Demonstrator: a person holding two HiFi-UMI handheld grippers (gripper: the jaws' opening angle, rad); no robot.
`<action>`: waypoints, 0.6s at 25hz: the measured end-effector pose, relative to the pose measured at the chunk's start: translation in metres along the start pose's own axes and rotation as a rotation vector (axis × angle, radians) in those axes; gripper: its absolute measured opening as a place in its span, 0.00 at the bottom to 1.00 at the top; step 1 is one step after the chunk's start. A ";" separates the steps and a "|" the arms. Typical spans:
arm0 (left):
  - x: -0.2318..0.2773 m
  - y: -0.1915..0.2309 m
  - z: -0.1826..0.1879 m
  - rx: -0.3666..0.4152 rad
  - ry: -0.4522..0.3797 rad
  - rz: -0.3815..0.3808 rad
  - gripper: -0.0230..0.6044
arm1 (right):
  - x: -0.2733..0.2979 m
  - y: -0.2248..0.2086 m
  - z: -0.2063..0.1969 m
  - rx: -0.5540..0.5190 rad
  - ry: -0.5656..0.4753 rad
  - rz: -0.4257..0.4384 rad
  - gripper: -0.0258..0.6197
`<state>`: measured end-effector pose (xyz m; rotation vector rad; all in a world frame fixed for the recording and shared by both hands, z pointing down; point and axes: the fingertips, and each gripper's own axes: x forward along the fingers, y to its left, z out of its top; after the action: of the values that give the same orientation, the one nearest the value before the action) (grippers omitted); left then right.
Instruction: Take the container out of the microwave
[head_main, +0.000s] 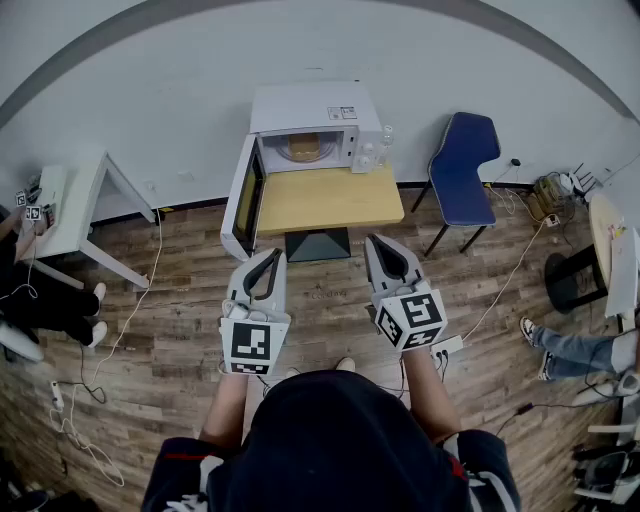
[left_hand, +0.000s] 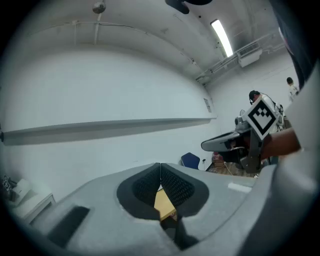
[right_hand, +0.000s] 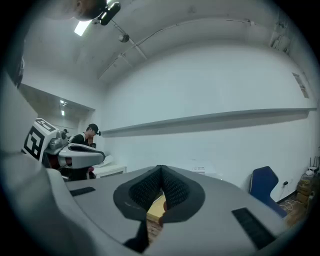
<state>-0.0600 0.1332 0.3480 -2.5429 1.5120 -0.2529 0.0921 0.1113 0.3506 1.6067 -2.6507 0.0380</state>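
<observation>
Facing the wall, we stand before the white microwave (head_main: 312, 108), set on a small wooden table (head_main: 330, 200) with its door (head_main: 243, 200) swung open to the left. The container (head_main: 303, 147), tan in colour, sits inside the microwave's cavity, well apart from both tools. We hold the left gripper (head_main: 273, 258) and the right gripper (head_main: 377, 247) side by side and level above the wood-plank floor (head_main: 180, 290), short of the table. Each gripper's 2 ribbed pads (left_hand: 172, 186) are pressed together with nothing between them. A blue chair (head_main: 465, 160) stands just right of the table, a white desk (head_main: 75, 205) at far left.
</observation>
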 end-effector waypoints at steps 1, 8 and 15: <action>0.000 0.000 0.000 -0.001 -0.001 0.001 0.06 | 0.000 0.000 0.000 0.000 0.000 0.000 0.05; 0.007 0.002 0.001 -0.001 0.004 0.012 0.06 | 0.004 -0.006 -0.001 0.018 0.000 0.005 0.05; 0.020 -0.009 0.000 -0.005 0.017 0.019 0.06 | 0.004 -0.023 -0.005 0.043 0.005 0.014 0.05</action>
<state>-0.0429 0.1199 0.3511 -2.5358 1.5435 -0.2690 0.1111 0.0972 0.3554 1.5978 -2.6761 0.0999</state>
